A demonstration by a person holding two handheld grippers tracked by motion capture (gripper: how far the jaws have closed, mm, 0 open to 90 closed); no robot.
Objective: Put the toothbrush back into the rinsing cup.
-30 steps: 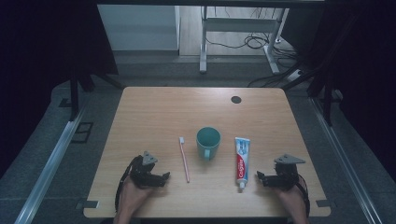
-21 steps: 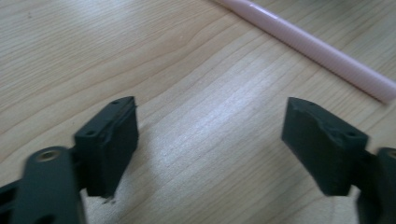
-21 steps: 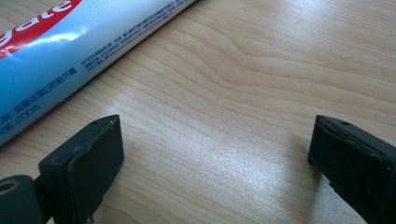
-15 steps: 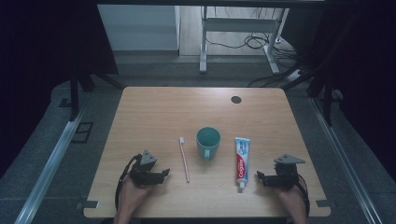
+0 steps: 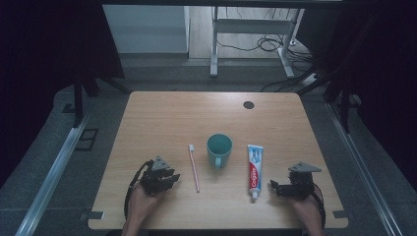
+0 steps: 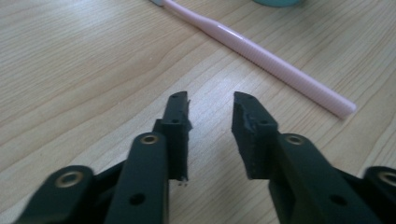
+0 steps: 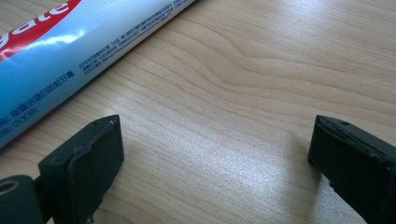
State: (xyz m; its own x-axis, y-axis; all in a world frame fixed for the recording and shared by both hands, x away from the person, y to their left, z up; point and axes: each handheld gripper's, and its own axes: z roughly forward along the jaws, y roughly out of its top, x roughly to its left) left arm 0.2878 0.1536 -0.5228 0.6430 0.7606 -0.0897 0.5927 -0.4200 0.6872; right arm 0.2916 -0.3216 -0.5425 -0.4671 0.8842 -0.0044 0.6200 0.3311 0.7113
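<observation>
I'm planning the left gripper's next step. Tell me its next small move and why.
Probably reopen the left gripper and ease it toward the pink toothbrush: its jaws have just been closing with nothing between them, and the toothbrush lies ahead, untouched, on the table.

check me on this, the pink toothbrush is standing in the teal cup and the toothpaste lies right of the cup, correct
Not quite. The pink toothbrush lies flat on the table, left of the teal cup, as the high view shows. The toothpaste does lie right of the cup.

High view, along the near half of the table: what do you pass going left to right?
Left hand-held gripper → pink toothbrush → teal mug → toothpaste tube → right hand-held gripper.
</observation>
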